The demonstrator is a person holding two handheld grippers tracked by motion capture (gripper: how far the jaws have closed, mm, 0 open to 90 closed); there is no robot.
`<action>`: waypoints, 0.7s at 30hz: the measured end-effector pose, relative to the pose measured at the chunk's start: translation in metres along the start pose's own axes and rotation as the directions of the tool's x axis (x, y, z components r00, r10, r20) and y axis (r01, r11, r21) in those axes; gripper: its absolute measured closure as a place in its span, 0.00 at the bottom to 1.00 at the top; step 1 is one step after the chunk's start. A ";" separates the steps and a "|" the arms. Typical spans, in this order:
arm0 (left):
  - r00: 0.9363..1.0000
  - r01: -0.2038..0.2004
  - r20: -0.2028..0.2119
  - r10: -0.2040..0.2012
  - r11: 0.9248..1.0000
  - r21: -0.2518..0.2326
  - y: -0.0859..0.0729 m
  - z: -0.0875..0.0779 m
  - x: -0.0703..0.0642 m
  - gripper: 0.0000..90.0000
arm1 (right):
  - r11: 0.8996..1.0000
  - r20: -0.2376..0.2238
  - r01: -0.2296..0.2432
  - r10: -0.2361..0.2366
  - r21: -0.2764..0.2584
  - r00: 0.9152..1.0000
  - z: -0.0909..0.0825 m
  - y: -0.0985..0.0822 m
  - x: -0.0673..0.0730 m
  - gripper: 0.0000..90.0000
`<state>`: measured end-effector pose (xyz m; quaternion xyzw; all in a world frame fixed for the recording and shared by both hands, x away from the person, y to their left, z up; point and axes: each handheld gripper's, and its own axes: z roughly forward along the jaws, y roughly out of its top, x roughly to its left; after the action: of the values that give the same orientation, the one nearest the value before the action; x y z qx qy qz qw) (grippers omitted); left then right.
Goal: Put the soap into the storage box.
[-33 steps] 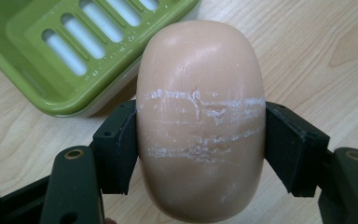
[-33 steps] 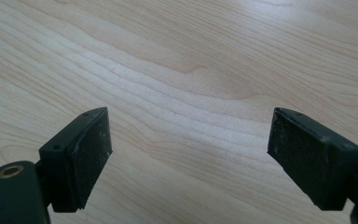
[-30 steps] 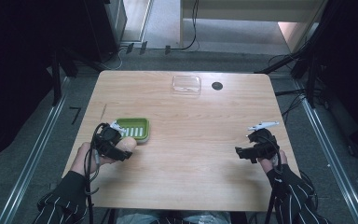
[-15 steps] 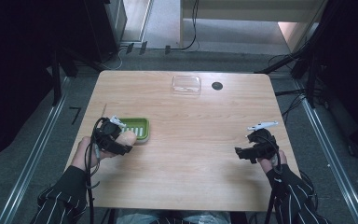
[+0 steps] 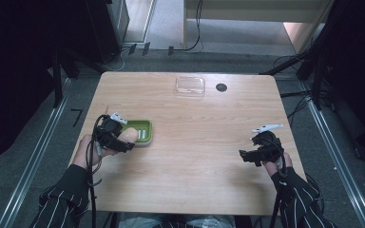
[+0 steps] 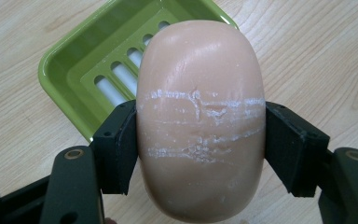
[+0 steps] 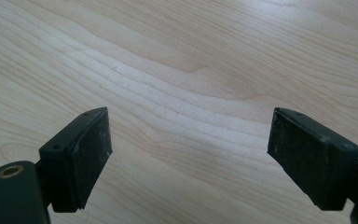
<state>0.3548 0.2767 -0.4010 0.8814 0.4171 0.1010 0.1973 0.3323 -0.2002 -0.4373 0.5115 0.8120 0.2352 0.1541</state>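
A peach-coloured bar of soap (image 6: 200, 121) is clamped across its middle by my left gripper (image 6: 200, 147), whose black pads press on both sides. In the high view the soap (image 5: 127, 136) sits at the left end of the green slotted soap dish (image 5: 142, 131), with the left gripper (image 5: 122, 140) shut on it. The dish (image 6: 93, 70) lies just beyond and below the soap, its slots showing white. My right gripper (image 5: 245, 155) hovers low over bare wood at the table's right side, jaws wide apart with nothing between them (image 7: 189, 158).
A clear plastic lid or tray (image 5: 190, 86) rests near the table's far edge, beside a small black round hole (image 5: 221, 87). Cables trail from both grippers over the near edge. Dark floor and metal rails flank the wooden table (image 5: 195, 142).
My left gripper has drawn back leftward and toward the person, carrying the soap from over the dish's middle to its left end. The right gripper has stayed still.
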 end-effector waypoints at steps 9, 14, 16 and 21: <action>1.000 -0.007 -0.002 0.007 1.000 -0.013 0.002 -0.001 0.000 0.38 | 1.000 -0.001 0.000 0.000 0.001 1.000 0.000 0.000 0.000 0.16; 1.000 -0.006 -0.013 0.006 1.000 -0.013 0.008 0.001 0.004 0.38 | 1.000 -0.001 0.003 -0.003 0.002 1.000 0.001 0.001 0.001 0.16; 1.000 -0.004 -0.015 0.004 1.000 -0.015 0.010 0.002 0.006 0.38 | 1.000 -0.003 0.006 -0.006 0.004 1.000 0.001 0.001 0.001 0.16; 1.000 -0.012 -0.012 0.011 1.000 -0.025 0.015 0.002 0.008 0.37 | 1.000 -0.002 0.001 -0.001 0.006 1.000 0.002 0.000 0.000 0.16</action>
<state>0.3714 0.2741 -0.3967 0.8806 0.4120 0.1126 0.2051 0.3334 -0.1997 -0.4386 0.5113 0.8131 0.2332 0.1518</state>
